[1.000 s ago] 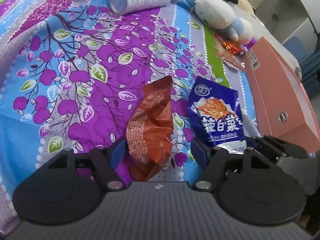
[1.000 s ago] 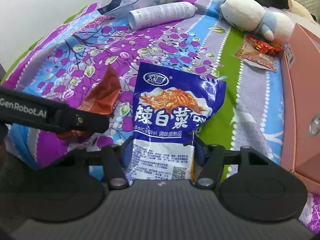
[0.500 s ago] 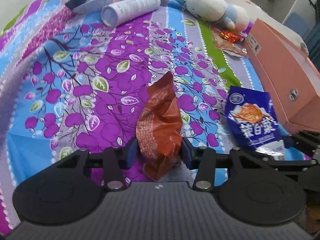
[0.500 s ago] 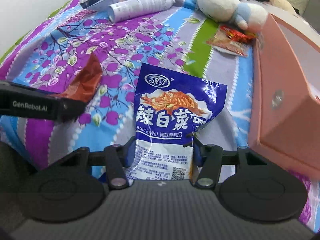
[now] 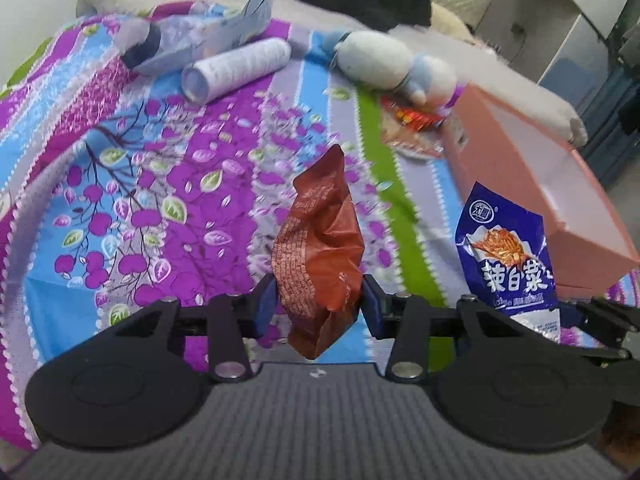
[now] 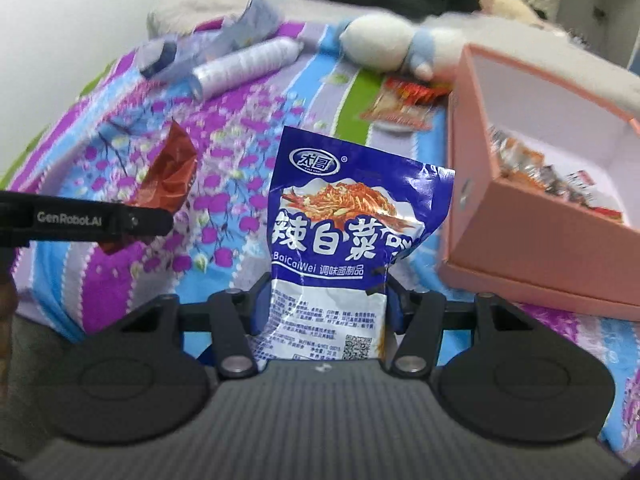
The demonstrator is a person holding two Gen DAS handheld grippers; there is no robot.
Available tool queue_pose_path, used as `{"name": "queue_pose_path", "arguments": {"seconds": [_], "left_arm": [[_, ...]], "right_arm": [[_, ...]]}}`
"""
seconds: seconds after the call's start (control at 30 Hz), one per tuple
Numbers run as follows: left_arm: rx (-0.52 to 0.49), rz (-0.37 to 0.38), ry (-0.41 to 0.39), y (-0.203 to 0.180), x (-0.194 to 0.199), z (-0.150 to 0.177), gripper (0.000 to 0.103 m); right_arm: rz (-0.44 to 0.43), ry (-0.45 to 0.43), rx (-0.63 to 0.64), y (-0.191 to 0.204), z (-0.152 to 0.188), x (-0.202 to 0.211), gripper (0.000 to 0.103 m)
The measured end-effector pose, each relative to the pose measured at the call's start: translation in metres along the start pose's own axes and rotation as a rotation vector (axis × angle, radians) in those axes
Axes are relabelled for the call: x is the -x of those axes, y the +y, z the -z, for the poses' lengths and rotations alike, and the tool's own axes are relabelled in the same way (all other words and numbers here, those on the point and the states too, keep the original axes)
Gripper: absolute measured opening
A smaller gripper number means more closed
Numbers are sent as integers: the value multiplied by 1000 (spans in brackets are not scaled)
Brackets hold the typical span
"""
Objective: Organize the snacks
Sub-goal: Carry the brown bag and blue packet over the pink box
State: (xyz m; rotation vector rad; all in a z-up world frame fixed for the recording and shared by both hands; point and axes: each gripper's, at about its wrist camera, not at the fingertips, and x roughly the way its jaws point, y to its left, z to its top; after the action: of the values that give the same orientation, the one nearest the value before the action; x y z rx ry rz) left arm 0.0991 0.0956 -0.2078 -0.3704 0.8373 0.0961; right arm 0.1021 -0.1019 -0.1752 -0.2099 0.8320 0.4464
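Note:
My left gripper (image 5: 318, 306) is shut on a crumpled brown snack packet (image 5: 320, 248) and holds it above the flowered bedspread. My right gripper (image 6: 326, 314) is shut on a blue snack packet with white Chinese lettering (image 6: 344, 236), also raised. The blue packet (image 5: 506, 256) shows at the right of the left wrist view, and the brown packet (image 6: 168, 172) at the left of the right wrist view. An open pink box (image 6: 540, 216) with several wrapped snacks inside stands to the right. A red and clear snack packet (image 6: 400, 108) lies on the bed beyond it.
A white cylinder (image 5: 236, 68), a plush toy (image 5: 384, 60) and a plastic bag with a dark cap (image 5: 192, 40) lie at the far end of the bedspread (image 5: 120, 184). Dark clothing and a pillow lie behind. White furniture stands at the far right.
My left gripper closed on the brown packet and lifted it off the bed. Both grippers rose with their packets, and the inside of the pink box came into view.

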Motion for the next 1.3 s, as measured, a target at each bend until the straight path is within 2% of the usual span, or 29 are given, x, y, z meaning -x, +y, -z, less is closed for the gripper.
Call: {"name": "queue_pose_path", "arguments": {"seconds": [0.47, 0.63, 0.8, 1.07, 1.3], "left_arm": [[-61, 100, -79, -60, 63, -11, 50], [-72, 137, -86, -75, 82, -12, 50], [-68, 210, -71, -92, 94, -13, 50], [-140, 268, -56, -131, 91, -17, 50], [-186, 281, -39, -156, 71, -36, 50]], "right_arm": [[53, -145, -51, -7, -3, 85, 57], [87, -175, -96, -19, 2, 109, 57], [136, -191, -147, -31, 11, 126, 57], [181, -225, -211, -56, 13, 141, 57], [209, -215, -287, -87, 9, 135, 57]]}}
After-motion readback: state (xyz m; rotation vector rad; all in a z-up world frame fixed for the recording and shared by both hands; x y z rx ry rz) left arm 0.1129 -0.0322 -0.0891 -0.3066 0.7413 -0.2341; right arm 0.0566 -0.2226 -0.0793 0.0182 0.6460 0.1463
